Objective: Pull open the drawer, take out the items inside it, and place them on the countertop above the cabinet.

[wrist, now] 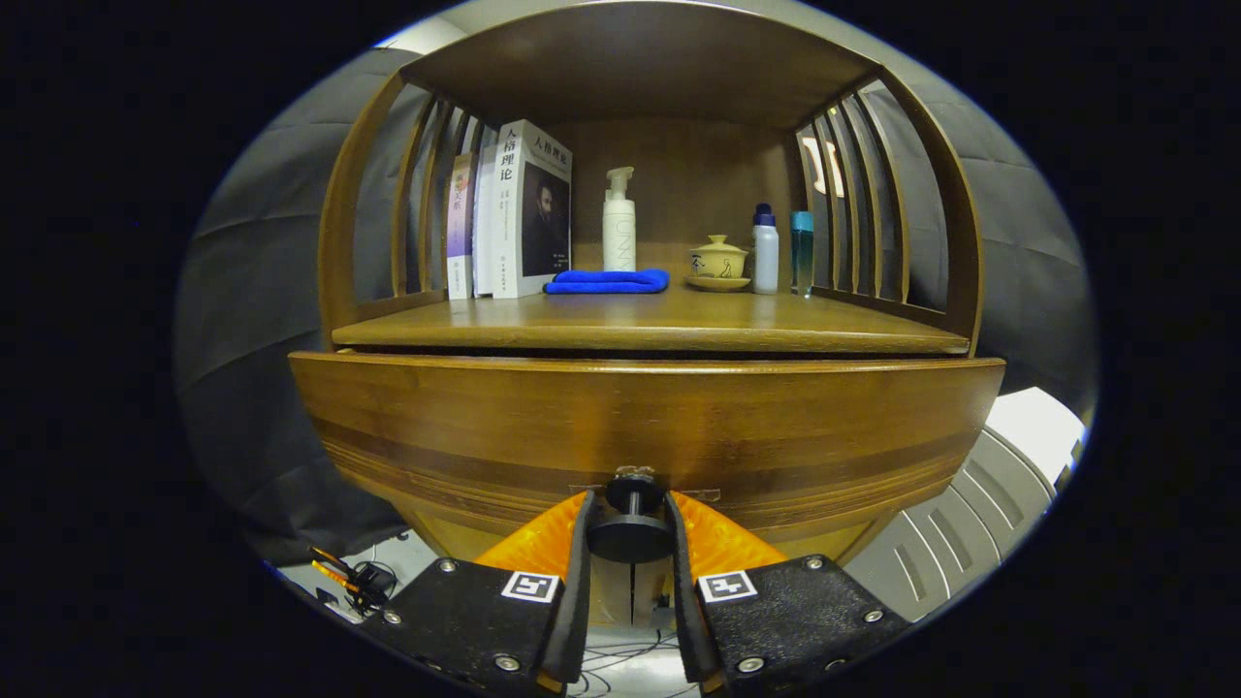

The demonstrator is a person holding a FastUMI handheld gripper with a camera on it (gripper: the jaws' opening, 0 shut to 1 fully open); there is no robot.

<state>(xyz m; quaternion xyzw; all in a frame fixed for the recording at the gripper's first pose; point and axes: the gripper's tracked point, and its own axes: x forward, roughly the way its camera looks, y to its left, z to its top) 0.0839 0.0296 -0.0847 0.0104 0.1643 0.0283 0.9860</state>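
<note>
The gripper [630, 528] has its two fingers closed against the dark round knob [630, 531] of the wooden drawer [640, 427], pressing it from both sides. Beyond them, on the countertop [650, 325], lie a folded blue cloth [608, 281], books [514, 213] and a lidded teacup [718, 260].

I see the drawer [640, 427] front in warm honey-brown wood, banded with darker brown stripes low across it. Its knob [632, 528] is black, and my gripper [632, 543] has both fingers pressed against it. Above the drawer, the countertop [650, 325] shows the same brown grain. On it, a bright blue cloth [608, 281] lies folded. Left of the cloth stand white and pale purple books [514, 223]. Behind the cloth is a white pump bottle [619, 225]. Right of the cloth sit a yellowish lidded cup [718, 262], a white bottle [766, 250] with a blue cap, and a teal bottle [802, 250].
</note>
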